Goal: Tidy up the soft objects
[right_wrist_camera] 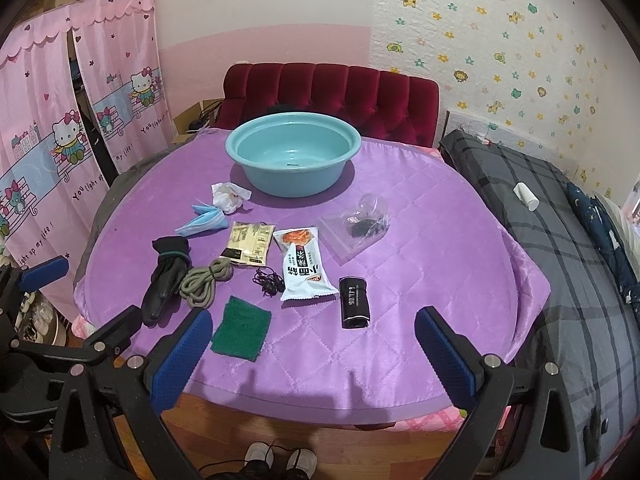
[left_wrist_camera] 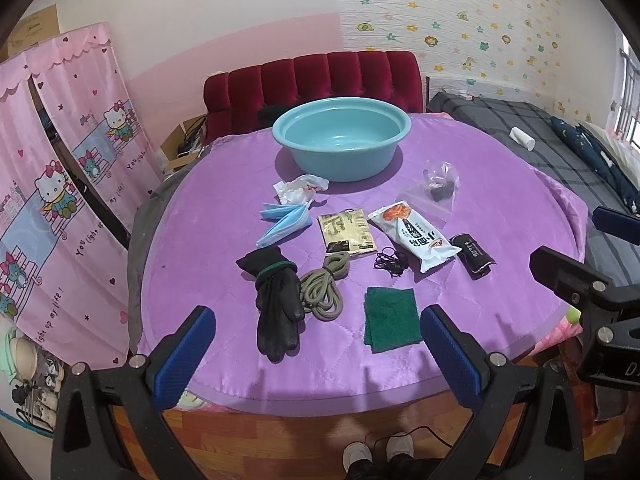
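Observation:
A blue basin (left_wrist_camera: 341,136) (right_wrist_camera: 294,152) stands empty at the far side of the purple-covered table (left_wrist_camera: 224,208) (right_wrist_camera: 420,248). Before it lie black gloves (left_wrist_camera: 276,304) (right_wrist_camera: 166,276), a coiled grey rope (left_wrist_camera: 324,290) (right_wrist_camera: 206,280), a green scouring pad (left_wrist_camera: 391,320) (right_wrist_camera: 241,330), blue face masks (left_wrist_camera: 284,224) (right_wrist_camera: 204,220), crumpled white plastic (left_wrist_camera: 300,188) (right_wrist_camera: 229,196), a yellow packet (left_wrist_camera: 347,234) (right_wrist_camera: 249,244), a white snack bag (left_wrist_camera: 416,236) (right_wrist_camera: 304,268), a black cord (left_wrist_camera: 390,262) (right_wrist_camera: 269,280), a black pouch (left_wrist_camera: 472,254) (right_wrist_camera: 353,302) and a clear bag (left_wrist_camera: 436,192) (right_wrist_camera: 356,228). My left gripper (left_wrist_camera: 318,344) and right gripper (right_wrist_camera: 314,344) hover open and empty over the near edge.
A red tufted headboard (left_wrist_camera: 316,80) (right_wrist_camera: 332,92) stands behind the table. A bed with a grey plaid cover (left_wrist_camera: 560,148) (right_wrist_camera: 568,240) lies to the right, a white roll (right_wrist_camera: 526,196) on it. Pink cartoon curtains (left_wrist_camera: 60,184) (right_wrist_camera: 52,128) hang at left. White shoes (right_wrist_camera: 280,456) show below.

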A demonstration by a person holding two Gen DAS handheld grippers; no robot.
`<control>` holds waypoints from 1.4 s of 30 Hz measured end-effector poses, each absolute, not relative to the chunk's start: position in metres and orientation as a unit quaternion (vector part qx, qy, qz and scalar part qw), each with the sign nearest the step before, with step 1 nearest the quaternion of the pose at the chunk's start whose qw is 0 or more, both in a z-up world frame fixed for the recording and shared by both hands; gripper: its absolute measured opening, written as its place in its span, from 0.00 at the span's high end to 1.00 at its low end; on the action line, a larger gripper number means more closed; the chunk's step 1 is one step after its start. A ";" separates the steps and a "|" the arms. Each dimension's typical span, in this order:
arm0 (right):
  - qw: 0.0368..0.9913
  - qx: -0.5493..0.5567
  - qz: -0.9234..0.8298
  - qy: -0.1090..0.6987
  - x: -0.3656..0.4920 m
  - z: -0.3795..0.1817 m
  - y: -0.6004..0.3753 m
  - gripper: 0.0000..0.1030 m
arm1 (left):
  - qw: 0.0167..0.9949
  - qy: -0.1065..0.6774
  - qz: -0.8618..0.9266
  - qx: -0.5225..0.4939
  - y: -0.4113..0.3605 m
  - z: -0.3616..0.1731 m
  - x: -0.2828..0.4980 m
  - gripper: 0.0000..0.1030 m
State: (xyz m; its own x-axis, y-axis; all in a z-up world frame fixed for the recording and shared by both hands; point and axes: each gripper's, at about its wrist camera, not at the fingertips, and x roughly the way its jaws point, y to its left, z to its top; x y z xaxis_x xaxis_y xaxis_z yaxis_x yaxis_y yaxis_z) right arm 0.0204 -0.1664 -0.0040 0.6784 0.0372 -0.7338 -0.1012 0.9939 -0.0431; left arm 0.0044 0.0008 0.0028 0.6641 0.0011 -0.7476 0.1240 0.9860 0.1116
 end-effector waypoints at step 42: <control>0.916 -0.038 0.041 0.398 0.031 0.005 -0.164 0.00 | 0.914 0.395 -0.045 0.079 0.002 0.014 0.015 0.00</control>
